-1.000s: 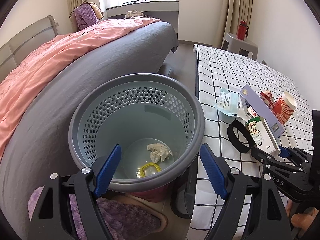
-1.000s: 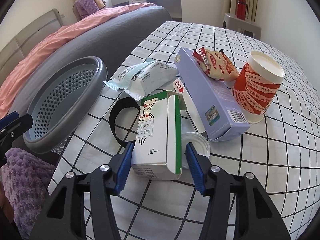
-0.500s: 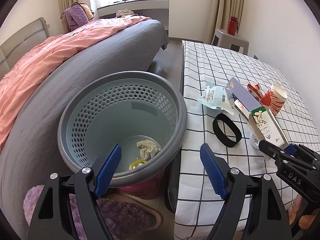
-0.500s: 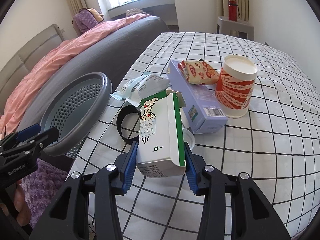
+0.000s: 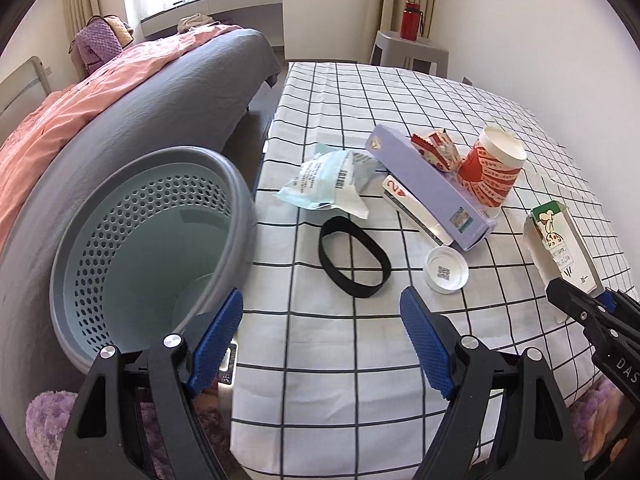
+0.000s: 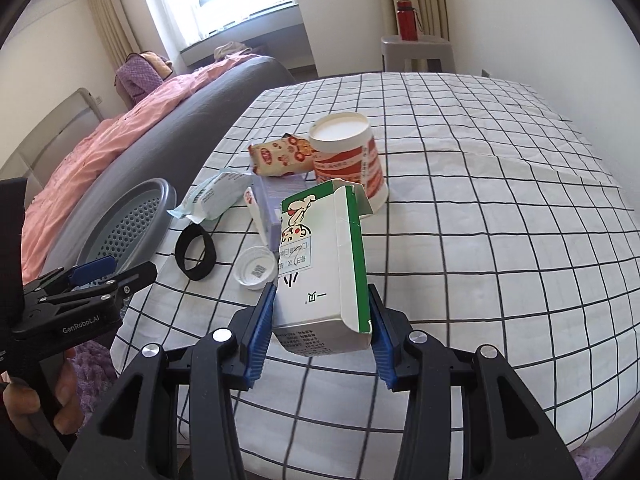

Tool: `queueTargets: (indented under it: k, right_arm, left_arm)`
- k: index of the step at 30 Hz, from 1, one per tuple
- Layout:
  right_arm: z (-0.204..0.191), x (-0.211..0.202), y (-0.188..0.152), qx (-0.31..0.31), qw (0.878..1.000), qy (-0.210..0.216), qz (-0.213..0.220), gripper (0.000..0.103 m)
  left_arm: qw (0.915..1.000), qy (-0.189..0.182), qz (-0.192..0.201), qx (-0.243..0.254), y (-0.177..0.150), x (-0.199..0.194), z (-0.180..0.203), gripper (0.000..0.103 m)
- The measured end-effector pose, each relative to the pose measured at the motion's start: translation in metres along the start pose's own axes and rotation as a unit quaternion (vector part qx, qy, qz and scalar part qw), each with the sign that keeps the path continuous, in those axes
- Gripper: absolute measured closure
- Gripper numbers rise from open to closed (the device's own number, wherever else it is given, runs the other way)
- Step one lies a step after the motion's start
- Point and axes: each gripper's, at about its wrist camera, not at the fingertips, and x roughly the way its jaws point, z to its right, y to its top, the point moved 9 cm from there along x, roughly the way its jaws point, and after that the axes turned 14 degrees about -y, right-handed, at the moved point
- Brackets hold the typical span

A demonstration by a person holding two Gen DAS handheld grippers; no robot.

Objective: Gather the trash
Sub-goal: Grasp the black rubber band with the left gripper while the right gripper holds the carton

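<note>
Carton gripped and lifted clear of the table; bin waits at the table's left edge.

Left wrist view: the left gripper stands released, nothing between its blue pads, poised over the near edge of the checked tablecloth between the grey perforated bin and the litter. Judged free to take the next piece; the black band and white lid lie closest. At far right the green-and-white carton rides tilted in the right gripper.

Right wrist view: the right gripper is clenched on the carton, pads on its two long sides, opened flap pointing away, probably so it can drop end-first into the bin at left. Paper cup, snack packet, purple box and plastic wrapper lie on the table, uncollected.
</note>
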Motion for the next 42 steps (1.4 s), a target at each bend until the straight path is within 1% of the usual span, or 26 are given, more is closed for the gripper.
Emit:
queueTargets:
  k: [6, 11, 15, 24, 25, 26, 27, 29, 30, 32, 34, 42]
  right_arm:
    - [0.020, 0.000, -0.001, 0.020, 1.000, 0.007, 0.008, 0.060]
    - [0.031, 0.000, -0.004, 0.027, 1.000, 0.011, 0.011, 0.060]
    - [0.035, 0.002, -0.007, 0.031, 0.999, 0.016, 0.009, 0.060]
    - [0.043, 0.002, -0.008, 0.042, 0.999, 0.029, 0.008, 0.060]
    - [0.044, 0.002, -0.009, 0.042, 0.999, 0.029, 0.008, 0.060]
    - [0.045, 0.002, -0.009, 0.043, 0.999, 0.028, 0.009, 0.060]
    - [0.046, 0.002, -0.009, 0.044, 0.999, 0.028, 0.009, 0.060]
    - [0.046, 0.002, -0.009, 0.044, 0.999, 0.027, 0.008, 0.060]
    - [0.045, 0.001, -0.010, 0.044, 0.999, 0.027, 0.007, 0.060]
    - [0.043, 0.000, -0.010, 0.041, 0.999, 0.027, 0.007, 0.060]
    - [0.039, -0.001, -0.009, 0.036, 0.999, 0.023, 0.008, 0.060]
    - [0.021, -0.007, -0.009, 0.020, 1.000, 0.018, 0.007, 0.060]
  left_arm:
    - [0.9999, 0.007, -0.013, 0.004, 0.000, 0.023, 0.017, 0.026]
    - [0.9995, 0.017, -0.023, -0.016, 0.001, 0.043, 0.012, 0.026]
    - [0.9987, 0.035, -0.028, -0.023, 0.004, 0.057, 0.005, 0.026]
    - [0.9983, 0.051, -0.018, -0.023, 0.014, 0.069, 0.001, 0.027]
    - [0.9983, 0.051, -0.018, -0.023, 0.015, 0.070, 0.001, 0.033]
    - [0.9986, 0.044, -0.018, -0.023, 0.015, 0.070, 0.002, 0.039]
    - [0.9989, 0.037, -0.019, -0.023, 0.015, 0.070, 0.004, 0.042]
    - [0.9990, 0.033, -0.020, -0.022, 0.015, 0.069, 0.004, 0.054]
    - [0.9991, 0.031, -0.021, -0.022, 0.014, 0.068, 0.005, 0.057]
    - [0.9991, 0.024, -0.025, -0.023, 0.010, 0.065, 0.006, 0.067]
    - [0.9992, 0.015, -0.028, -0.023, 0.006, 0.059, 0.007, 0.072]
    - [0.9999, -0.006, -0.005, -0.010, -0.002, 0.020, 0.011, 0.073]
